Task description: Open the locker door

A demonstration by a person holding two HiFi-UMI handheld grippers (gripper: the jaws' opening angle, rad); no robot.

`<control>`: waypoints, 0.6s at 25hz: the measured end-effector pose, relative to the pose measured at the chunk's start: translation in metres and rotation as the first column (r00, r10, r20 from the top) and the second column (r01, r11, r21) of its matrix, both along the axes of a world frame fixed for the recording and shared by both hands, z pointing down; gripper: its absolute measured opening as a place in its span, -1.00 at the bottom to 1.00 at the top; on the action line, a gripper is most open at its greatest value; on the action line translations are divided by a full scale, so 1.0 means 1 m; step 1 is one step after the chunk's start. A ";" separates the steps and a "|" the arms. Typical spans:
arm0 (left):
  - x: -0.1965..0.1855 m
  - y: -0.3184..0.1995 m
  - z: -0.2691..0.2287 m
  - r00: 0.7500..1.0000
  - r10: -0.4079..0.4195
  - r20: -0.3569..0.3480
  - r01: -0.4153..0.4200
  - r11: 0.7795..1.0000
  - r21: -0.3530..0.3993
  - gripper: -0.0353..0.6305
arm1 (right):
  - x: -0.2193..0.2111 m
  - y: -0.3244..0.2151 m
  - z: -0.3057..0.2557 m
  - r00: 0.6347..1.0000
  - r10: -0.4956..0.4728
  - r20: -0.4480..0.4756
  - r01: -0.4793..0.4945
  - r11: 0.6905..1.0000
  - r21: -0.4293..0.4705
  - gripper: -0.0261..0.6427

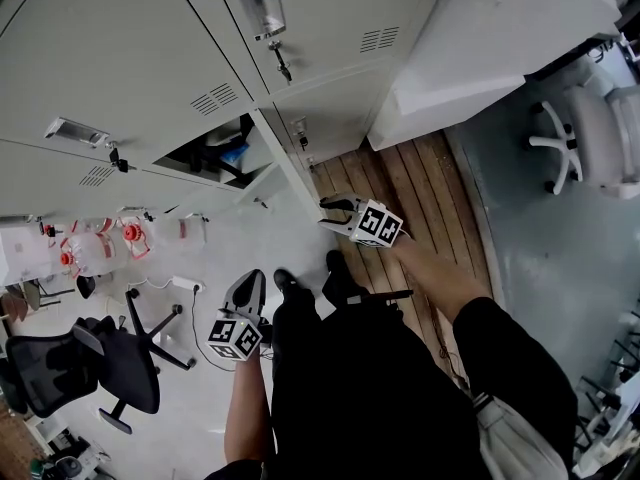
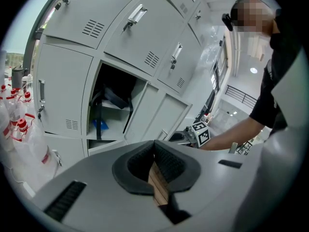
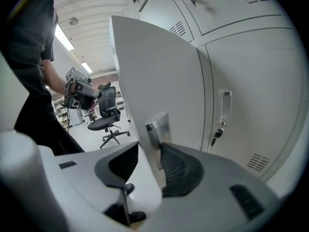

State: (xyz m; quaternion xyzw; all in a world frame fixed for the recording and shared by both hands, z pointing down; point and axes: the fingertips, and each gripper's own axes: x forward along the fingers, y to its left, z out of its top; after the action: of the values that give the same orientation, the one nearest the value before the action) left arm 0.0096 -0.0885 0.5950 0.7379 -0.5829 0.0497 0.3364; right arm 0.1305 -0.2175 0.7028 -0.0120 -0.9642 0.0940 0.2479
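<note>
A wall of grey lockers fills the top of the head view. One locker door (image 1: pixel 285 168) stands swung out, and its compartment (image 1: pixel 215 153) holds a dark bag and something blue. My right gripper (image 1: pixel 332 214) is at the free edge of that door. In the right gripper view the door panel (image 3: pixel 159 71) runs between the jaws, just short of its metal handle (image 3: pixel 157 128), and the right gripper (image 3: pixel 148 159) is shut on it. My left gripper (image 1: pixel 247 286) hangs low by my leg, away from the lockers. Its pads (image 2: pixel 166 161) meet at the tips with nothing between them.
A black office chair (image 1: pixel 100 368) stands at the lower left, and a white chair (image 1: pixel 590 128) at the right. Bags of red-capped bottles (image 1: pixel 100 248) lie beside the lockers. A white cabinet (image 1: pixel 500 38) borders the wooden floor strip (image 1: pixel 400 178). A power strip (image 1: pixel 185 283) lies on the floor.
</note>
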 end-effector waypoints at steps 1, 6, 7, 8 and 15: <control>0.002 0.000 -0.001 1.000 0.000 -0.001 0.000 1.000 0.002 -0.85 | 0.003 -0.001 0.000 1.000 0.007 0.003 -0.007 1.000 -0.004 -0.47; 0.006 -0.002 -0.002 1.000 -0.005 0.000 0.005 1.000 0.005 -0.85 | 0.016 -0.010 -0.002 0.999 0.041 0.007 -0.041 0.999 -0.002 -0.48; 0.006 -0.001 -0.002 1.000 -0.004 0.002 0.004 1.000 0.002 -0.85 | 0.018 -0.013 -0.002 0.999 0.047 0.008 -0.047 0.999 0.002 -0.48; 0.007 -0.001 -0.001 1.000 -0.003 0.003 0.003 1.000 0.000 -0.85 | 0.020 -0.014 -0.002 0.999 0.052 0.009 -0.052 0.999 0.008 -0.49; 0.018 -0.003 -0.003 1.000 0.002 -0.001 -0.002 1.000 0.003 -0.85 | 0.036 -0.025 -0.003 0.997 0.075 -0.003 -0.075 0.997 0.023 -0.51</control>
State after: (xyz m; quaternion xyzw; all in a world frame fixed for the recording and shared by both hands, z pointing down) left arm 0.0276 -0.0920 0.5922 0.7389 -0.5821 0.0488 0.3357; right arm 0.1665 -0.2427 0.6996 0.0273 -0.9645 0.0921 0.2460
